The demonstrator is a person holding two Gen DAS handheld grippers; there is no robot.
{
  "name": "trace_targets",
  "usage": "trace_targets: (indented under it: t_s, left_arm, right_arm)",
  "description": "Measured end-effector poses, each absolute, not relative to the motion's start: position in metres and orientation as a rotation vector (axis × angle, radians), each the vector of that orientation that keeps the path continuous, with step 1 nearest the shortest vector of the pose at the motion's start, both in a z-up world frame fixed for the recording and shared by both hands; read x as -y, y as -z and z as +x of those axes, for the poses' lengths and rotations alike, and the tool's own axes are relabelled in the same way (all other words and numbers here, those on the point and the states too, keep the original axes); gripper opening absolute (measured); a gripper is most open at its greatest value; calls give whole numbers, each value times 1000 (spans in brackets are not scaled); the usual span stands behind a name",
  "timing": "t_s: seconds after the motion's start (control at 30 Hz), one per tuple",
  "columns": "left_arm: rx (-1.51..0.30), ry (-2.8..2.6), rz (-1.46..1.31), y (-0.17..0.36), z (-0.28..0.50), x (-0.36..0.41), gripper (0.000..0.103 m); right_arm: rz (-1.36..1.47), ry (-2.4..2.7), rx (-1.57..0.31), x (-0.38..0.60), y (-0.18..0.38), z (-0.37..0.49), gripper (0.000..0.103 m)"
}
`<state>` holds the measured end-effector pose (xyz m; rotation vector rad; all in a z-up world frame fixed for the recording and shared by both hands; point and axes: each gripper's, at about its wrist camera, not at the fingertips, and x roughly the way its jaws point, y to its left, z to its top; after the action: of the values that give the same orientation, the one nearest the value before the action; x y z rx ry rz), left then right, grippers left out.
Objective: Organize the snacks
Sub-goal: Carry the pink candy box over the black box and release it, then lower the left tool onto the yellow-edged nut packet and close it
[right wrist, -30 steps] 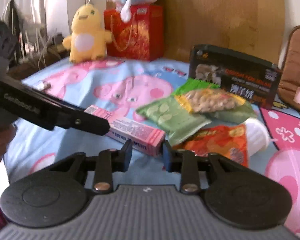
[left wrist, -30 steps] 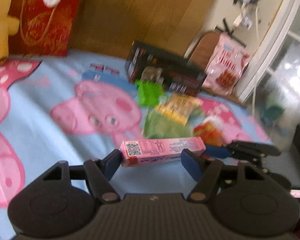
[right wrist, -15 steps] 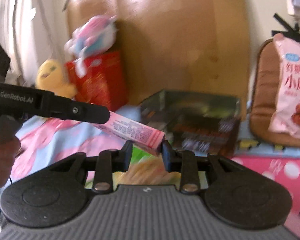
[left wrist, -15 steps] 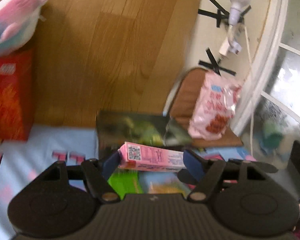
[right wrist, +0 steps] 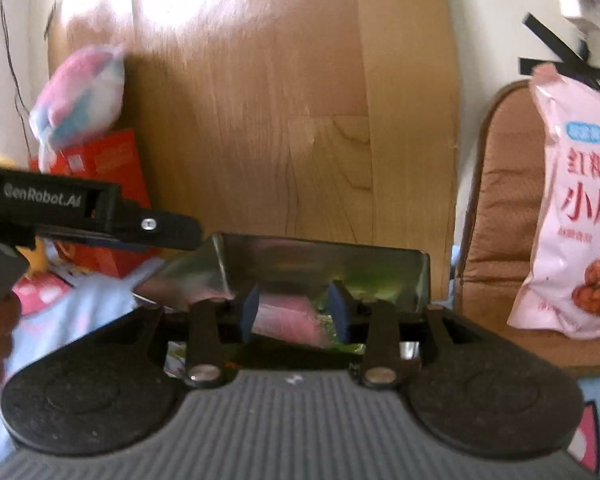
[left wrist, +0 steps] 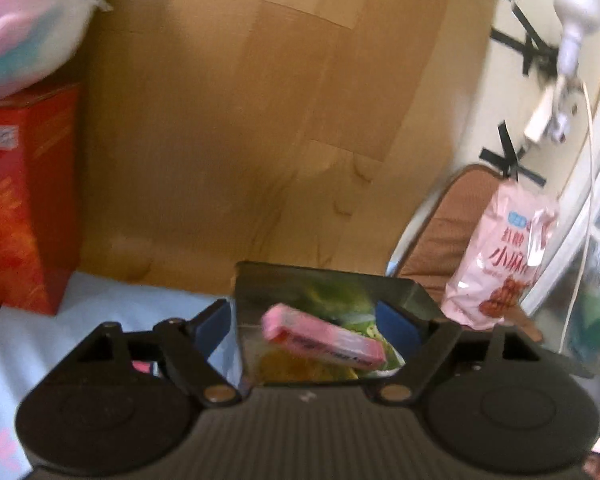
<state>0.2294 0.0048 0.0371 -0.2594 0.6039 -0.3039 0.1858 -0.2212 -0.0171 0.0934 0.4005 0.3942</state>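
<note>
Pink carton [left wrist: 324, 338]: half a second ago clamped lengthwise between the left gripper's [left wrist: 306, 322] blue pads and pinched at one end by the right gripper [right wrist: 294, 312]. Both sets of jaws have just been opening. The carton sits tilted and blurred between the left pads, clear of both, over the open dark box [left wrist: 404, 292]. Whether it is falling or already resting inside cannot be told.

Right gripper: jaws apart, the carton's pink blur between the pads [right wrist: 249, 312]; contact cannot be made out.

Dark box: the landmark. Green and yellow packets show inside it, smeared by motion. Its lower part is hidden behind both gripper bodies.

Pink snack bag [right wrist: 576, 216]: right of the box, leaning on a brown cushion [right wrist: 504, 208]; large red Chinese characters, right edge cut off.

Red gift bag [left wrist: 24, 196]: left of the box, a pastel plush toy [left wrist: 32, 28] on top.

Left gripper, seen from the right wrist view: reads "GenRobot.AI".
</note>
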Motion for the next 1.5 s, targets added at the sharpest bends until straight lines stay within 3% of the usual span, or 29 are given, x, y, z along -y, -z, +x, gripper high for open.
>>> trace_targets:
  t_s: [0.13,0.33,0.47,0.5,0.6,0.83,0.97,1.07,1.3,1.5]
  left_arm:
    - [-631,358,-326,-28,193,-24,82]
    - [-788,457,-432,15,145,-29,82]
    - [-870,440,-408,38,137,-20,70]
    - [-897,426,-415,44,137,-20,64]
    - [-884,441,-456,45,122,-28,63]
    - [-841,483,-455,36,70,-51,64]
    - [-839,459,-414,39,38,-62,83]
    - [-817,439,-413,37,23,-74,84]
    - [-768,420,-512,25,34,-97,86]
    - [-808,430,-539,26,68,-86,82]
  right_arm:
    - [127,-415,-412,239,15,160,45]
    - [242,-497,-614,244,43,144,44]
    - [247,-536,-684,221,57,136,26]
    - [249,-538,-681,214,57,131,27]
    - [231,-583,-687,195,53,111,24]
    - [77,-689,-609,166,45,40,22]
    - [27,-804,-598,160,47,12,25]
    - [-33,-802,-588,154,49,1,34]
    - [-24,-748,-607,156,51,8,34]
    - [203,-664,-652,182,41,44,35]
